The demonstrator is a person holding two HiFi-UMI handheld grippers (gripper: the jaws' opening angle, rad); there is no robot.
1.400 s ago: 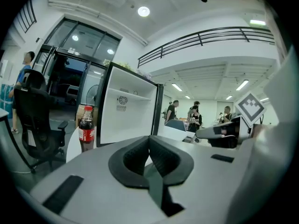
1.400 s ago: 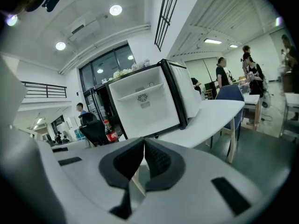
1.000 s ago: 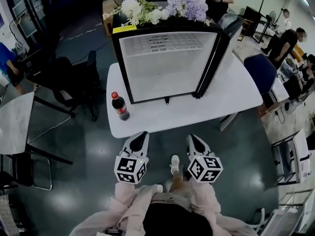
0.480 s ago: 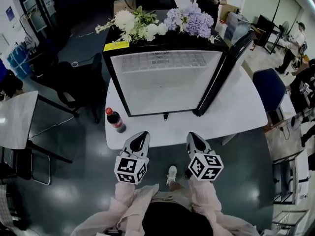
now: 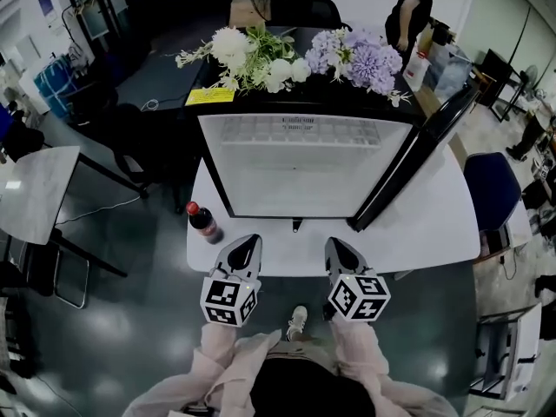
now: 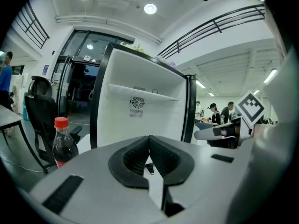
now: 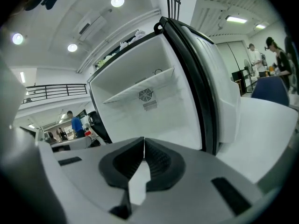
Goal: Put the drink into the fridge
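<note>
Red-capped and dark inside, the one drink bottle (image 5: 202, 222) stands upright on the white table (image 5: 434, 233), close to the table's front left corner. It is outside the single fridge (image 5: 304, 168), just beside its left wall, and nothing touches it.

The fridge sits on the same table facing me, with its one door (image 5: 417, 168) swung open to my right. I count one shelf (image 6: 140, 93) across the white interior, with one round fan vent (image 6: 137, 102) on the back wall beneath it. I see nothing on the shelf or the fridge floor. On the fridge's black top lie two bunches of flowers, a white bunch (image 5: 252, 55) on the left and a purple bunch (image 5: 356, 55) on the right, with one yellow label (image 5: 211, 96) at the front left corner.

I hold two grippers side by side at the table's near edge, apart from each other, both pointing at the fridge. My left gripper (image 5: 246, 248) is nearer to the bottle but well short of it; its jaws are pressed together with nothing between them. My right gripper (image 5: 337, 246) is the same, jaws pressed together and empty. Each carries one marker cube (image 5: 229, 301).

Further out, one blue chair (image 5: 495, 189) is at the right, one black chair (image 5: 130, 137) is at the left, and one person (image 5: 417, 11) stands behind the fridge.
</note>
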